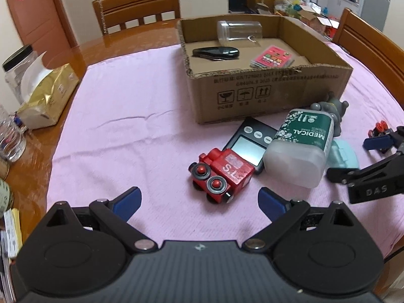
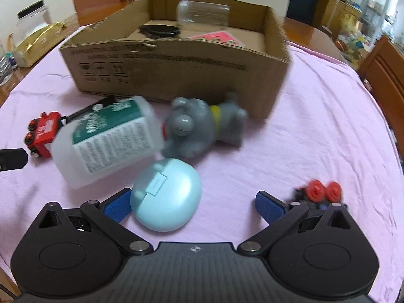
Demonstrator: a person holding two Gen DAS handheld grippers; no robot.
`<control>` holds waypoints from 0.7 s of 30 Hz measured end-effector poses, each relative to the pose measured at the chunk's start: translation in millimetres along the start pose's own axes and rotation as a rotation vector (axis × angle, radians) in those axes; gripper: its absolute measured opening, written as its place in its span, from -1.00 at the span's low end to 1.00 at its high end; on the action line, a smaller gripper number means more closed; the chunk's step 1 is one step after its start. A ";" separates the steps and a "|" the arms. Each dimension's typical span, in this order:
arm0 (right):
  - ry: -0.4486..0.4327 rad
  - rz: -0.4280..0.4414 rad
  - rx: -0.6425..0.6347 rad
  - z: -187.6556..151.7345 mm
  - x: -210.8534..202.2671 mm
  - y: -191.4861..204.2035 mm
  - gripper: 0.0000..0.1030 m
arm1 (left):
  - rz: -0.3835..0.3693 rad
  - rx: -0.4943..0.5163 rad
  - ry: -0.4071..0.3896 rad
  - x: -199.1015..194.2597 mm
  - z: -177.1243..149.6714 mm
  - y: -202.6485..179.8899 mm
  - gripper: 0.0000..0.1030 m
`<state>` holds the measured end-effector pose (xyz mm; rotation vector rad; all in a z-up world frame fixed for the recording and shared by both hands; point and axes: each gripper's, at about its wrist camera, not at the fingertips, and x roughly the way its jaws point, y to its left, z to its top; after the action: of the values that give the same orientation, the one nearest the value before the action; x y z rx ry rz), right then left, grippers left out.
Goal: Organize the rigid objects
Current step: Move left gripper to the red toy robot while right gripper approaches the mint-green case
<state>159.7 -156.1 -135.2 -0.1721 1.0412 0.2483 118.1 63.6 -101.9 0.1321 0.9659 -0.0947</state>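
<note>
the loose rigid things lie on the pink tablecloth [image 1: 121, 116] just in front of the open brown cardboard box [image 1: 267, 93]: a red wooden toy train [image 1: 222, 174] on its side, a black digital scale [image 1: 248, 146] touching it, a translucent plastic bottle with a green medical label [image 2: 108, 139] lying across the scale, a grey toy figure [image 2: 202, 126] against the box wall, a pale blue round plastic case [image 2: 166, 194] and a small black toy with red wheels [image 2: 320, 192]. in the box already sit a clear plastic jar [image 1: 238, 32], a black oblong case [image 1: 216, 53] and a pink card pack [image 1: 272, 59].

the left gripper [image 1: 199, 199] stands wide and empty, facing the train. the right gripper [image 2: 193, 203] is also wide and empty, its left finger [image 2: 117, 205] touching the blue case.

risk, as i judge it: the round case could squirt sideways when pinched off-centre, and the bottle may roll if the scale or the case is disturbed.
</note>
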 end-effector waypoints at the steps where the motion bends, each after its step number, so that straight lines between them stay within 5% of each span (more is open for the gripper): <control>1: 0.001 -0.004 0.012 -1.9 -1.3 -4.1 1.00 | -0.003 0.013 -0.001 1.6 1.7 -0.8 0.91; 11: -0.023 -0.028 0.049 -12.5 -4.8 -14.2 1.00 | -0.114 0.091 -0.004 28.1 31.3 -7.4 0.91; 21: -0.025 -0.028 0.049 -14.2 -5.3 -13.6 1.00 | -0.067 -0.028 0.027 42.2 44.6 7.7 0.90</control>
<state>149.2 -173.4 -137.3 -0.1393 1.0180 0.1989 179.3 63.5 -111.1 0.0752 0.9981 -0.1406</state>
